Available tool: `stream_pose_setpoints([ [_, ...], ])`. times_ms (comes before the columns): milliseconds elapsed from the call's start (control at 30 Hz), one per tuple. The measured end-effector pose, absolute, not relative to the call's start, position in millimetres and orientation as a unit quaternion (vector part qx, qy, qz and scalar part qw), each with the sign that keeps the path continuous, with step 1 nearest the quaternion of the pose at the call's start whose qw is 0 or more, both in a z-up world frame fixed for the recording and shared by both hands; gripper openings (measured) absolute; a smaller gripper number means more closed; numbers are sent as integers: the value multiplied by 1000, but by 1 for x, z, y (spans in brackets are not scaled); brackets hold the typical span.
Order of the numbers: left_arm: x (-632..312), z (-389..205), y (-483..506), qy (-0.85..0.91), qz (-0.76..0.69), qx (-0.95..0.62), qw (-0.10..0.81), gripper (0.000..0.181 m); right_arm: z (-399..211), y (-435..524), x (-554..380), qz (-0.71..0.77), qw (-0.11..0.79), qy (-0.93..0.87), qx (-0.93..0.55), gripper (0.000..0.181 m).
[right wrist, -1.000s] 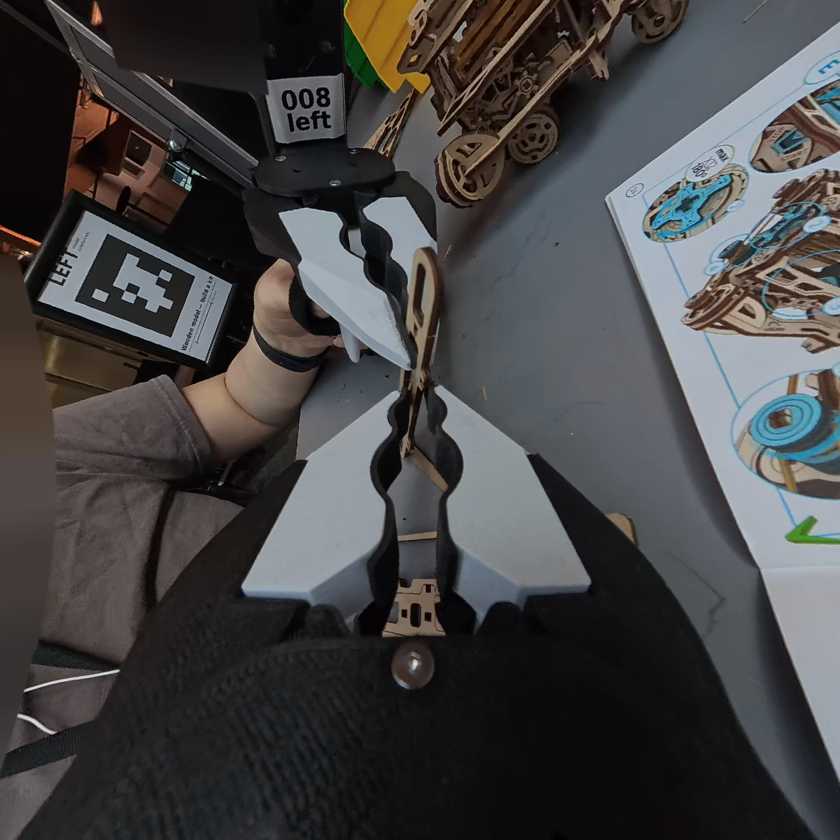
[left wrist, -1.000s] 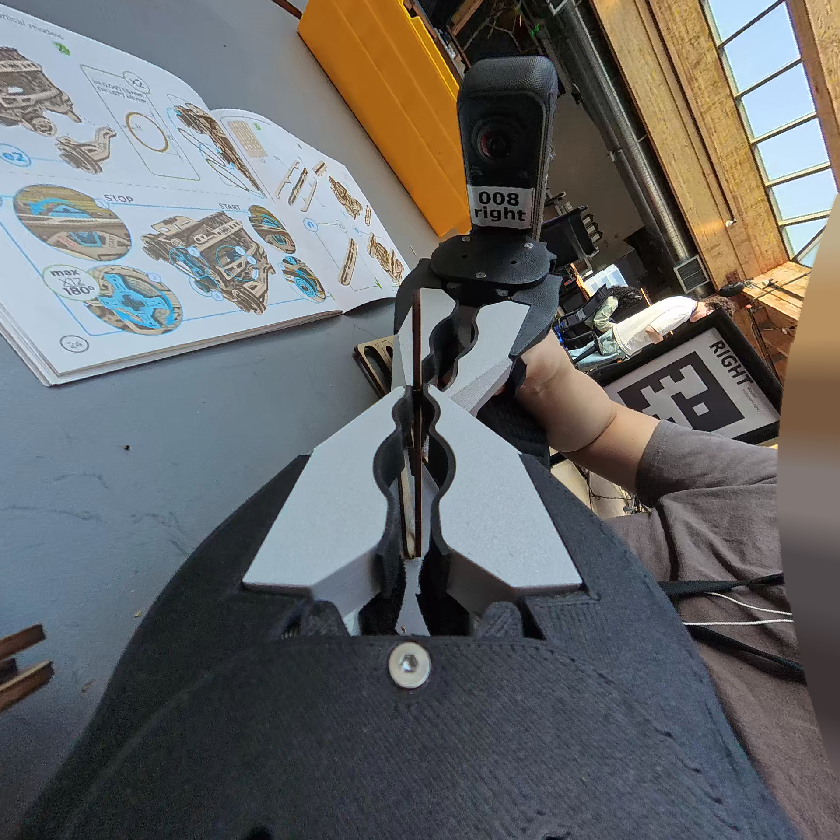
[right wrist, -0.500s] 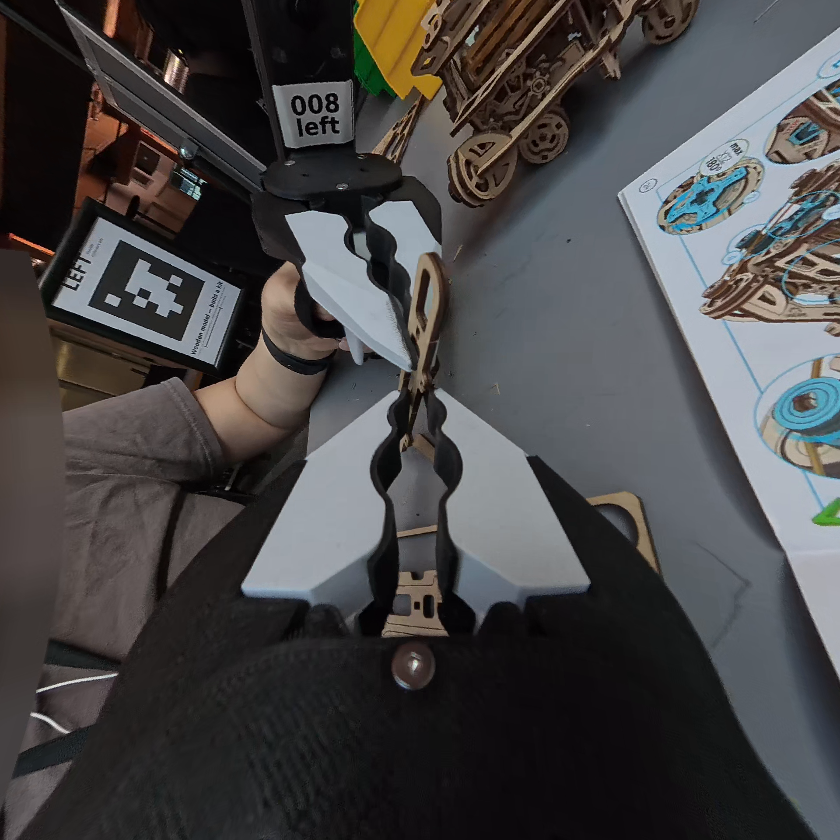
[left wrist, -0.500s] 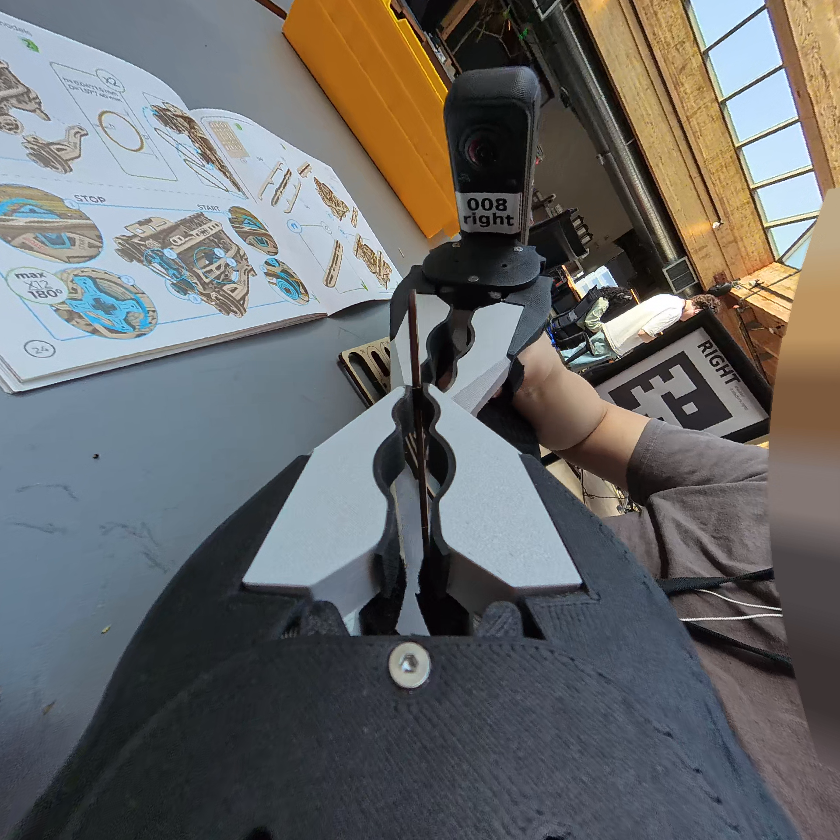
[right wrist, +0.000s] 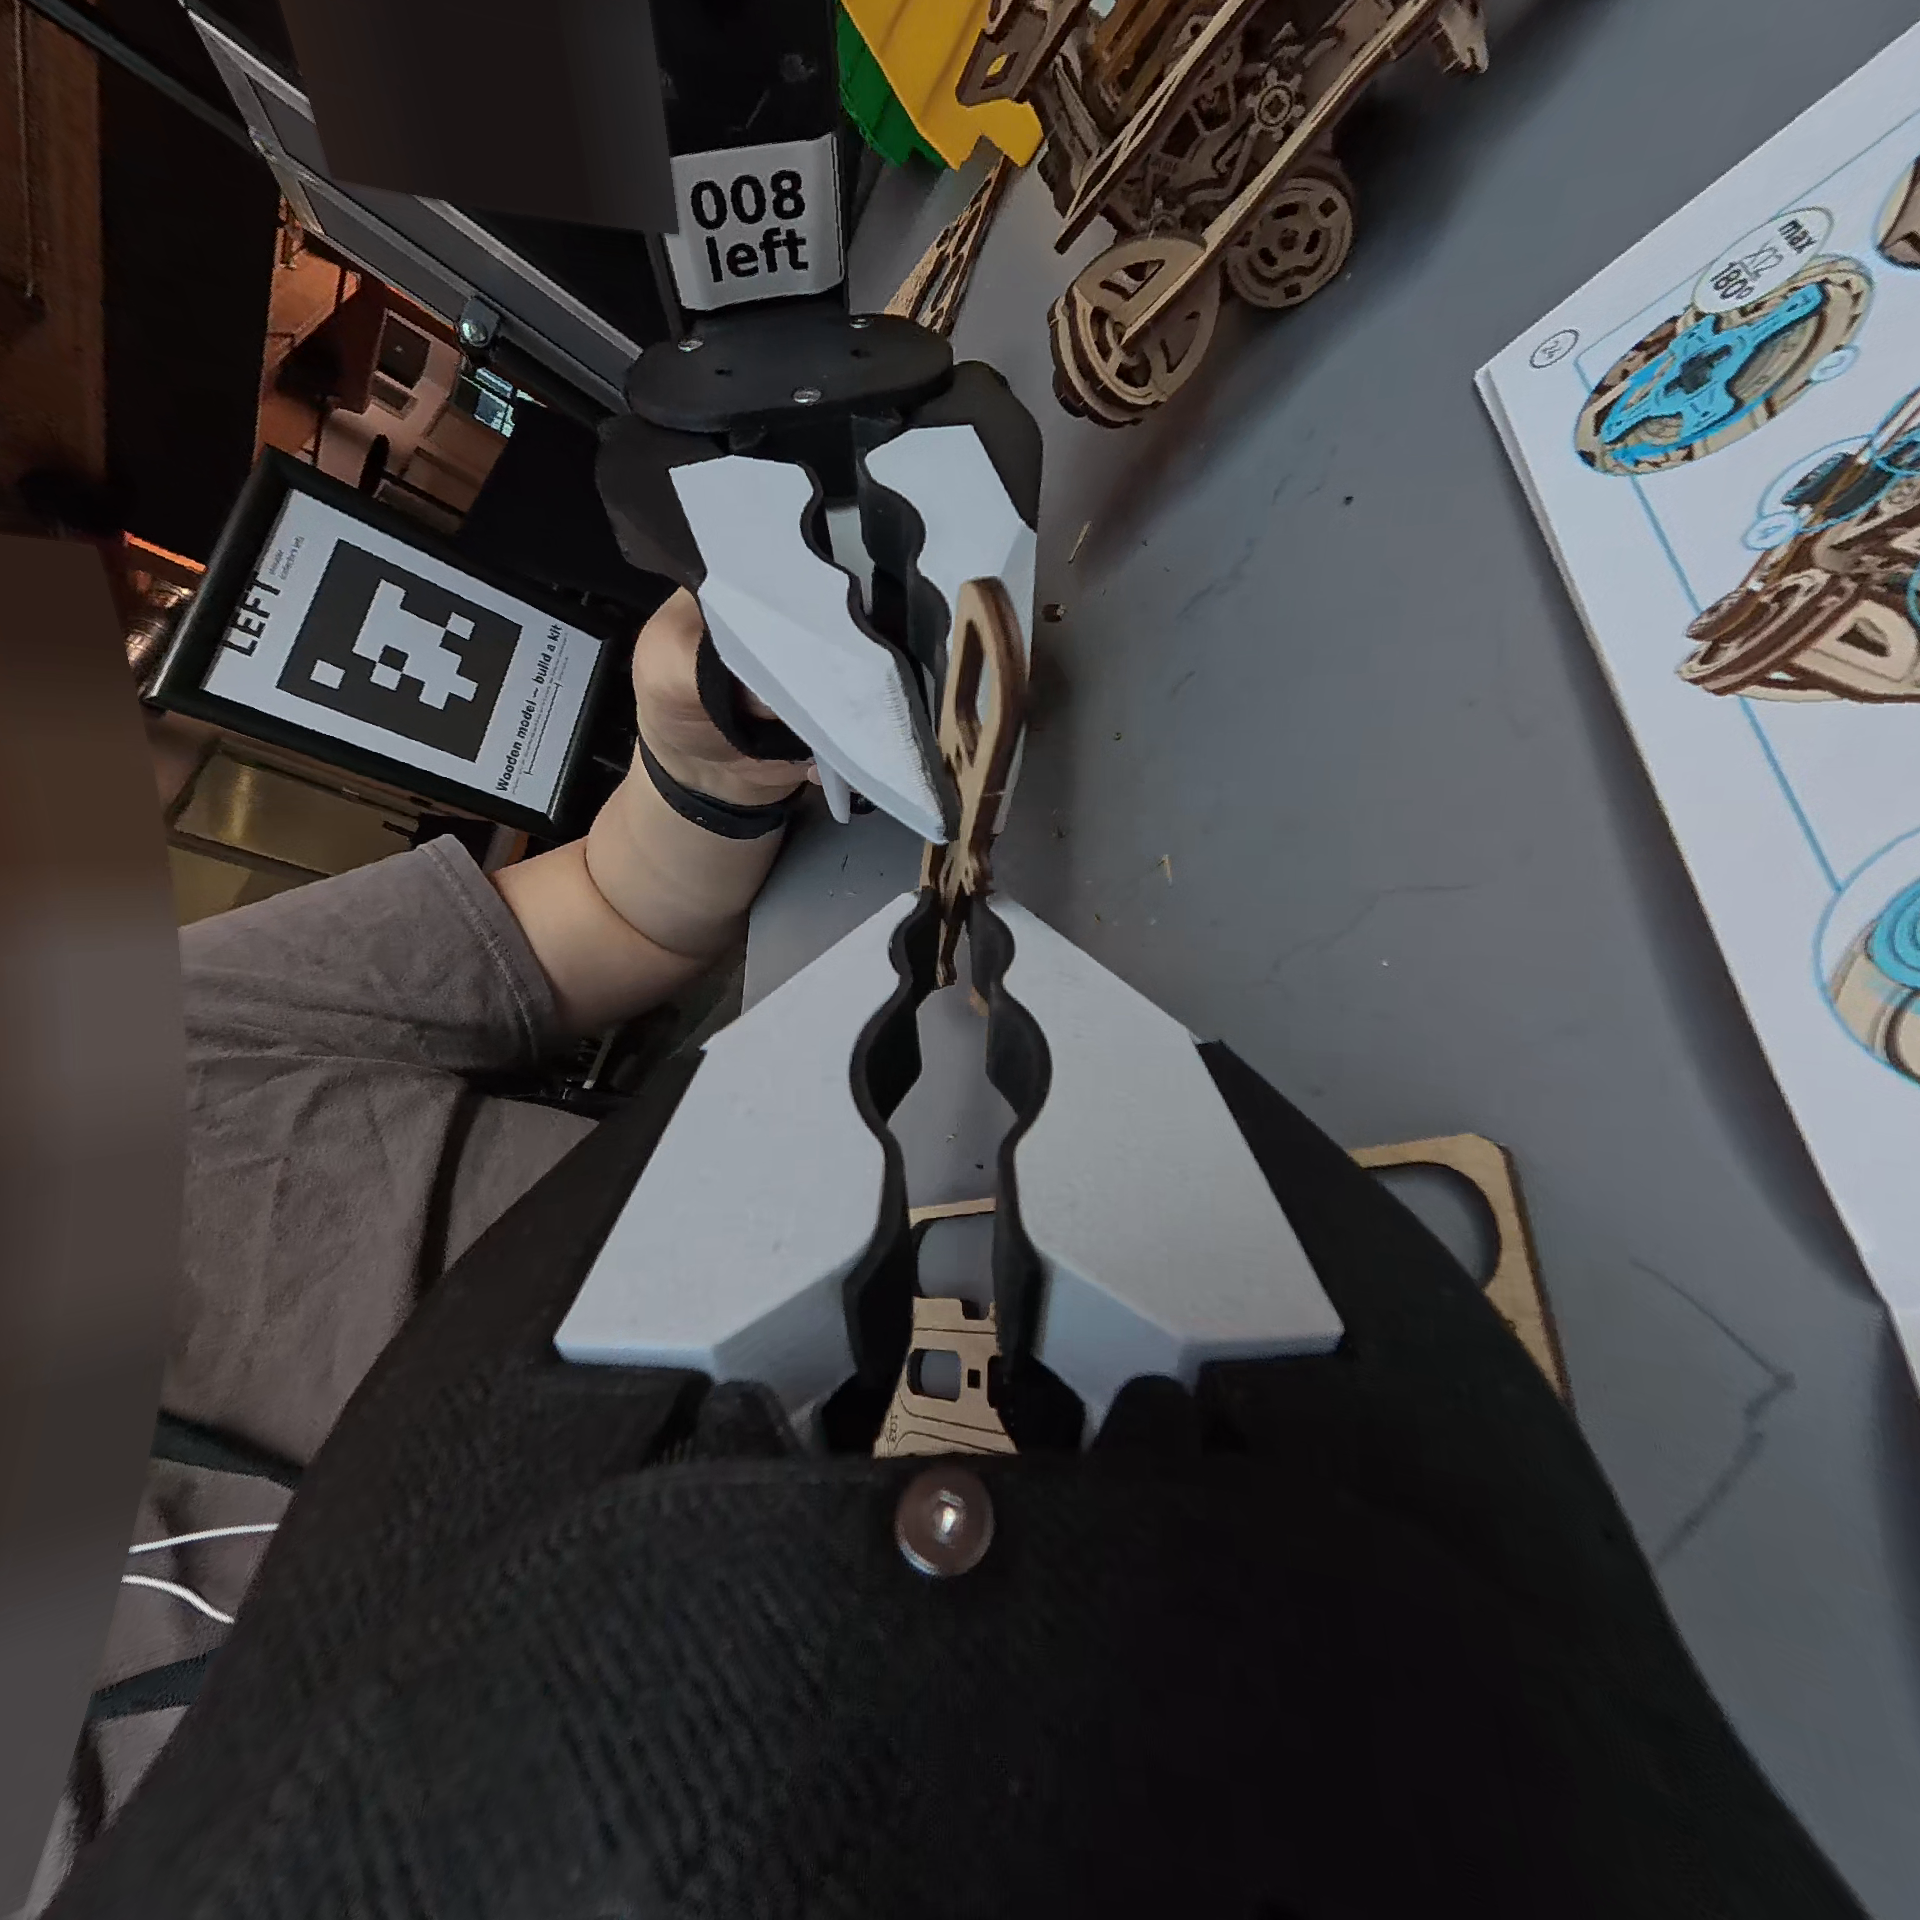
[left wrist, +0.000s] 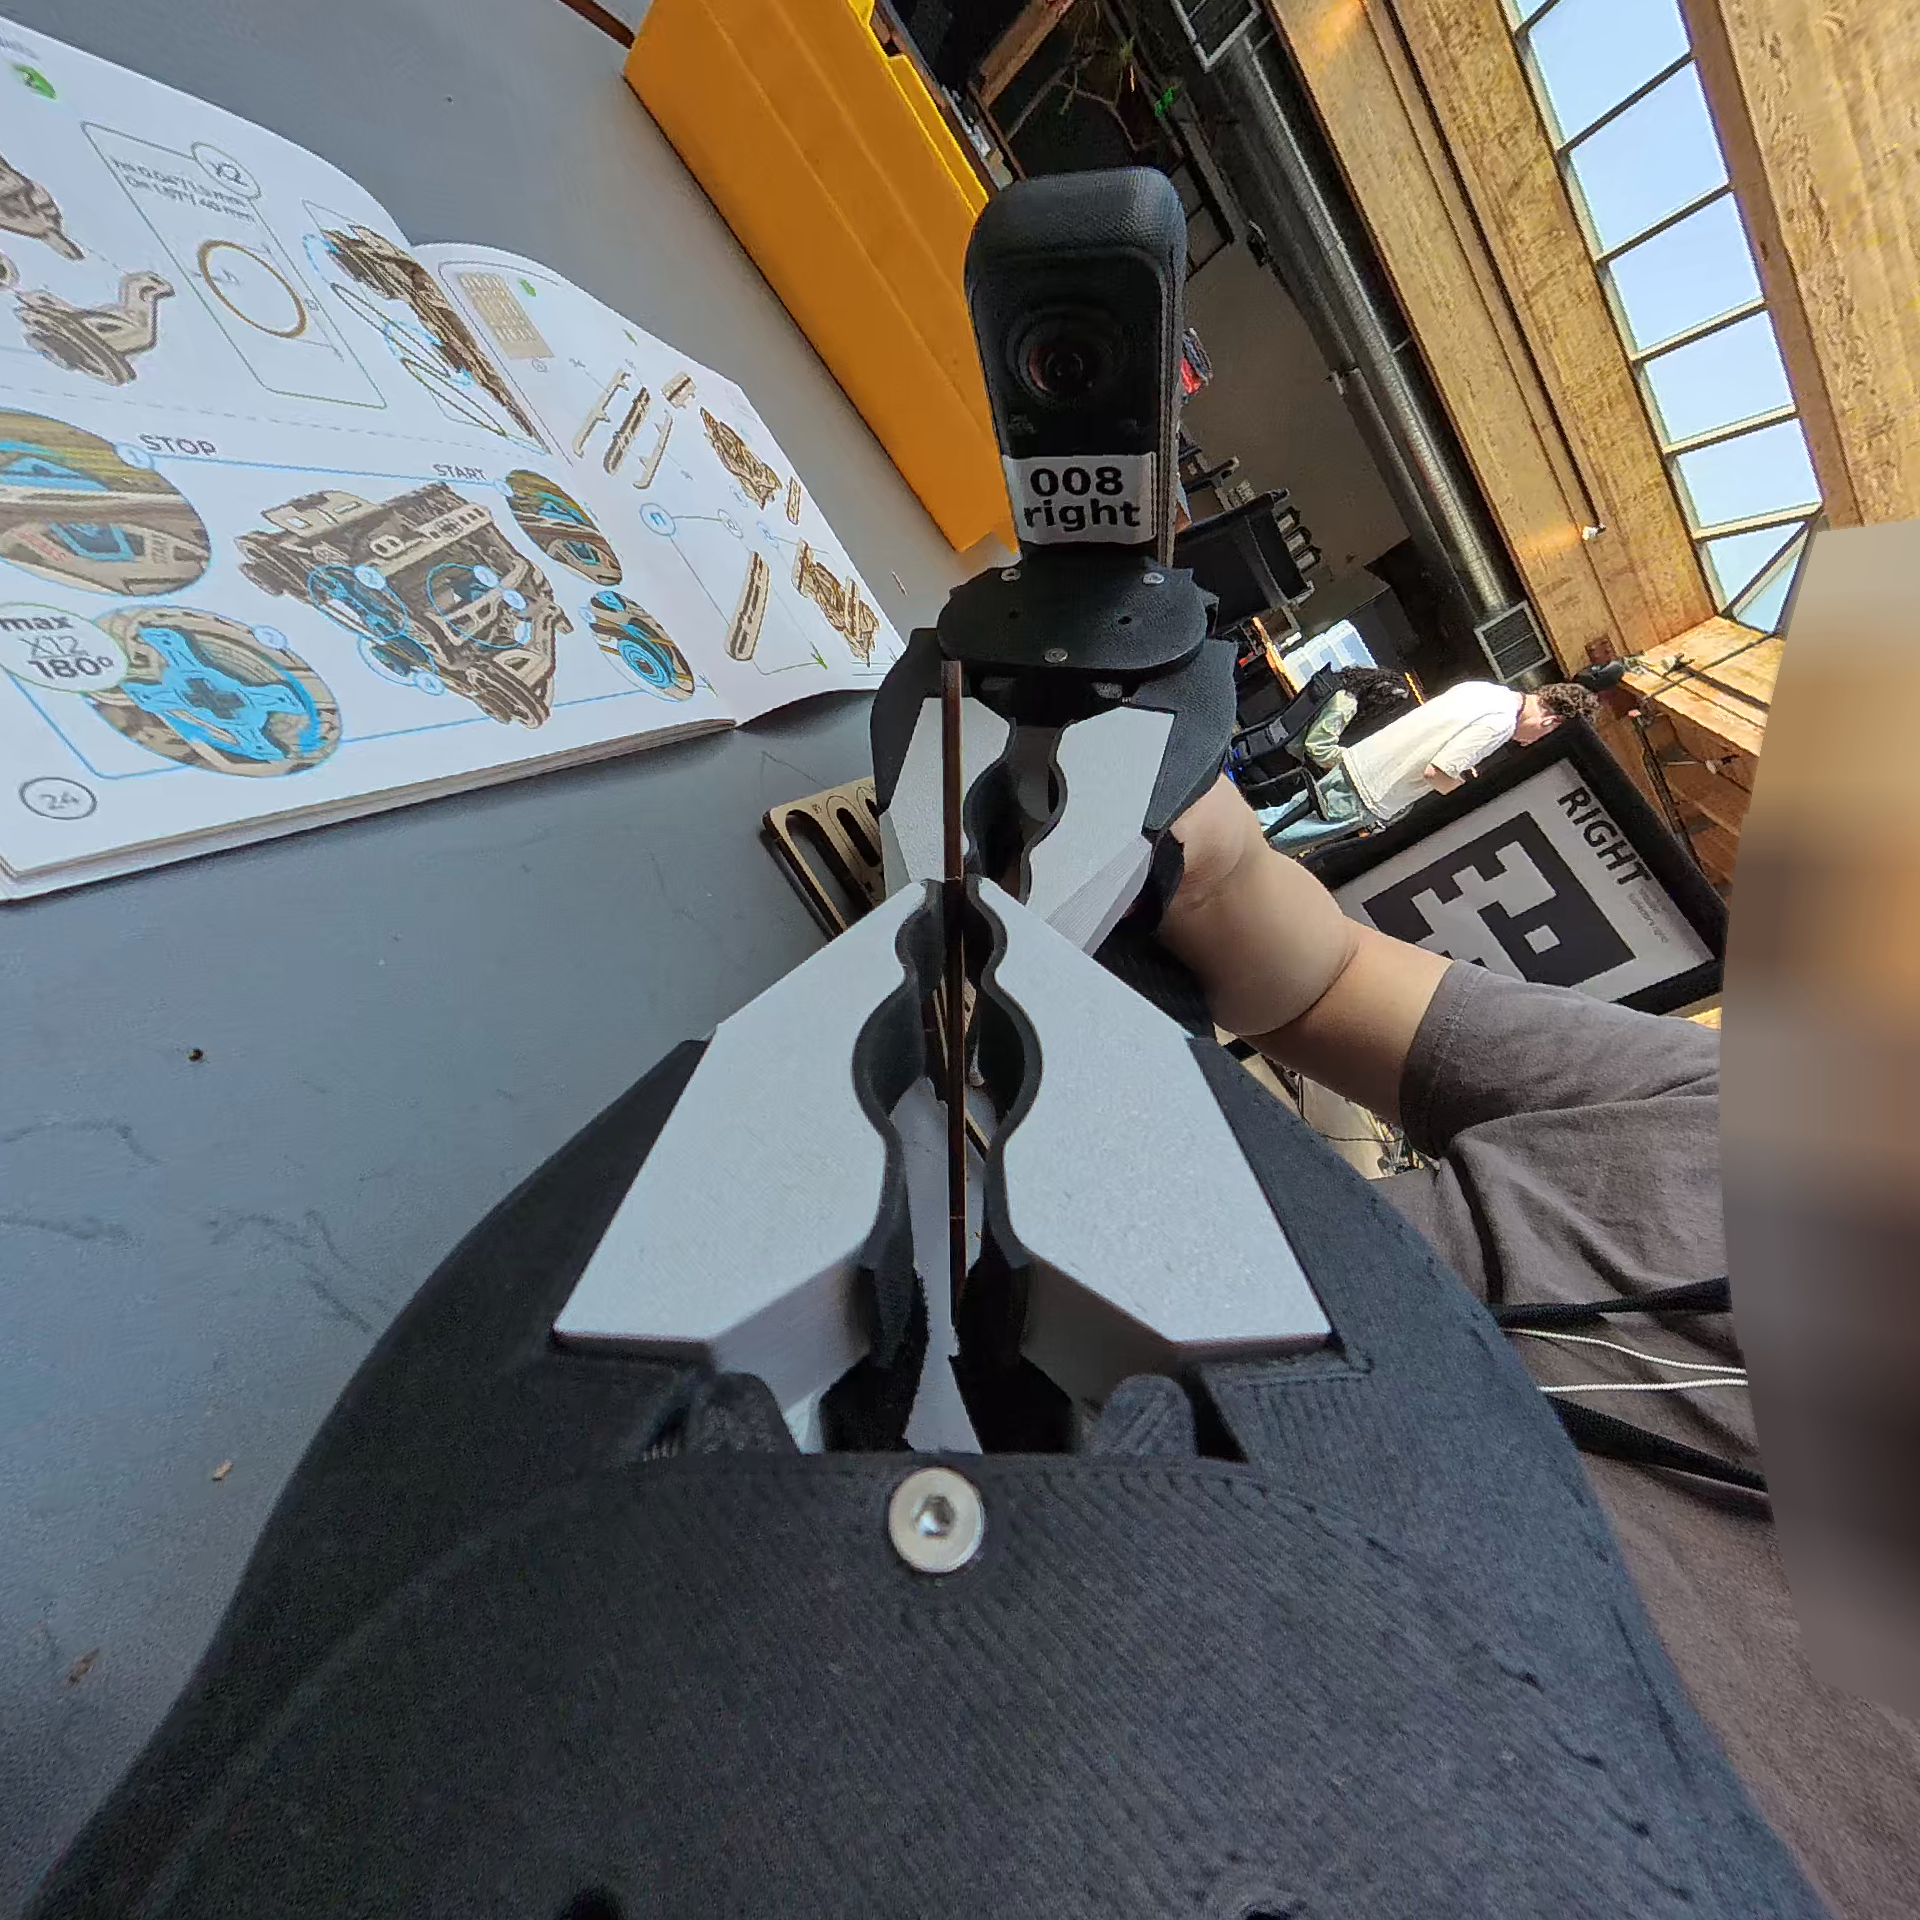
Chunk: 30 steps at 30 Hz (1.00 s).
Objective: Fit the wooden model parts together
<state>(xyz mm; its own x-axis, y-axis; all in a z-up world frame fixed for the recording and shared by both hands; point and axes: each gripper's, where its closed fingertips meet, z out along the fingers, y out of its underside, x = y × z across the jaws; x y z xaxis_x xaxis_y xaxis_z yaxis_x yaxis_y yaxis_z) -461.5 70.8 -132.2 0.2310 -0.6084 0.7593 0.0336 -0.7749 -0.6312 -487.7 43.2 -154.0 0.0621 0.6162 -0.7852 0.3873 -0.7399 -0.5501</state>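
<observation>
A flat wooden part (right wrist: 982,800) with an oblong slot is held in the air between the two grippers, above the grey table (left wrist: 312,1091). My left gripper (left wrist: 954,894) is shut on it; there the part shows edge-on as a thin dark line (left wrist: 951,790). My right gripper (right wrist: 951,914) faces the left one and is shut on the part's narrow end. In the right wrist view the left gripper (right wrist: 935,821) lies against the part's slotted half. Whether a second small piece sits at the joint is hidden by the fingertips.
An open instruction booklet (left wrist: 364,520) lies on the table and also shows in the right wrist view (right wrist: 1714,727). A built wooden vehicle (right wrist: 1195,208), a yellow bin (left wrist: 810,239) and a cut-out wooden sheet (right wrist: 1455,1226) are nearby. Framed marker boards (left wrist: 1538,894) stand off the table edge. My two grippers' fingertips are within a few centimetres of each other.
Both grippers stay shut on the part. They have drifted a little together over the table, and more of the cut-out sheet now shows under the right gripper.
</observation>
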Motion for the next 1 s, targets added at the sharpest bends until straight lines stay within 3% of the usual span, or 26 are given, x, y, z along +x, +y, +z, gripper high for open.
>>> stream_pose_setpoints([
  [800,-460,-136,69,207,-568,-745,282,0,-162,44,-490,561,113,-358,-738,1],
  [900,-464,-129,70,202,-580,-737,284,0,-146,44,-487,600,123,-349,-709,16],
  [1000,-472,-116,71,191,-614,-711,283,0,-134,52,-480,621,146,-333,-695,14],
])
